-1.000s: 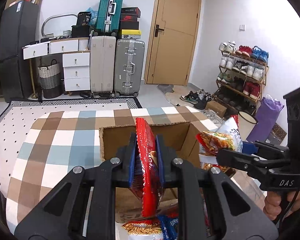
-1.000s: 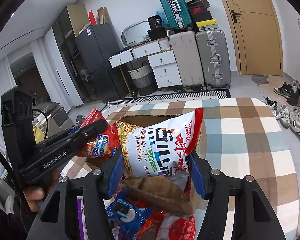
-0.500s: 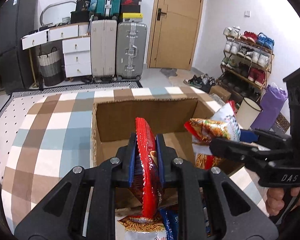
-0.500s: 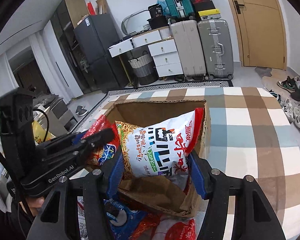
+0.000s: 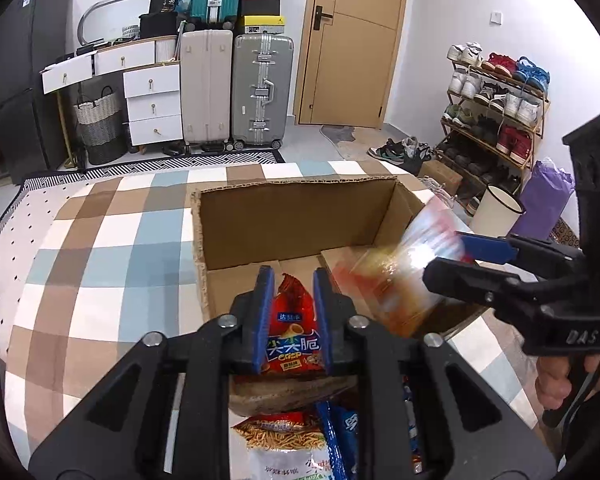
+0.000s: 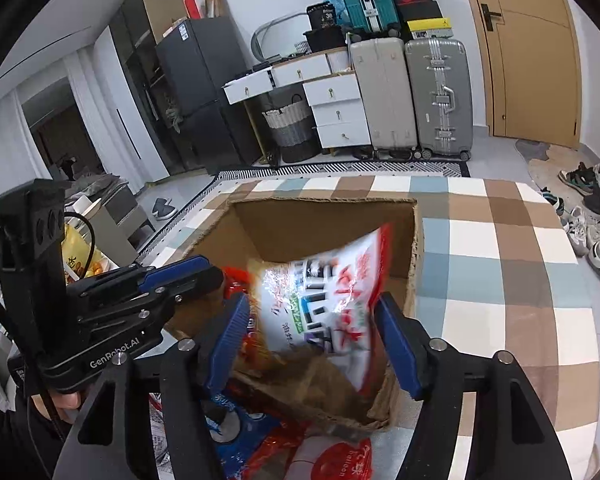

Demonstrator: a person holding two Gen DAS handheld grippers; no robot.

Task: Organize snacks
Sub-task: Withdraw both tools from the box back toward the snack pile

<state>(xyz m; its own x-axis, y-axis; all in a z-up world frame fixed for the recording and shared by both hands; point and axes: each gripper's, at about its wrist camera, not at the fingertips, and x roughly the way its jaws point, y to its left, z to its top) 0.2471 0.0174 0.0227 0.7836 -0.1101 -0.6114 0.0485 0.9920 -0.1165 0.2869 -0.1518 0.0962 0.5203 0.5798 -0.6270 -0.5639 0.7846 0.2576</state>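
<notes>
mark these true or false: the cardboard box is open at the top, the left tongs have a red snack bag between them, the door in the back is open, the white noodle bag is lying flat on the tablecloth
1. The cardboard box is open at the top. True.
2. The left tongs have a red snack bag between them. True; the jaws have just been opening.
3. The door is open. False: it is shut.
4. The white noodle bag lies flat on the tablecloth. False: it is between the right tongs, over the box, blurred, as those jaws have just been opening.

The right gripper (image 6: 314, 336), jaws just opening, has a blurred white snack bag (image 6: 324, 300) between them over the cardboard box (image 6: 324, 216).
</notes>
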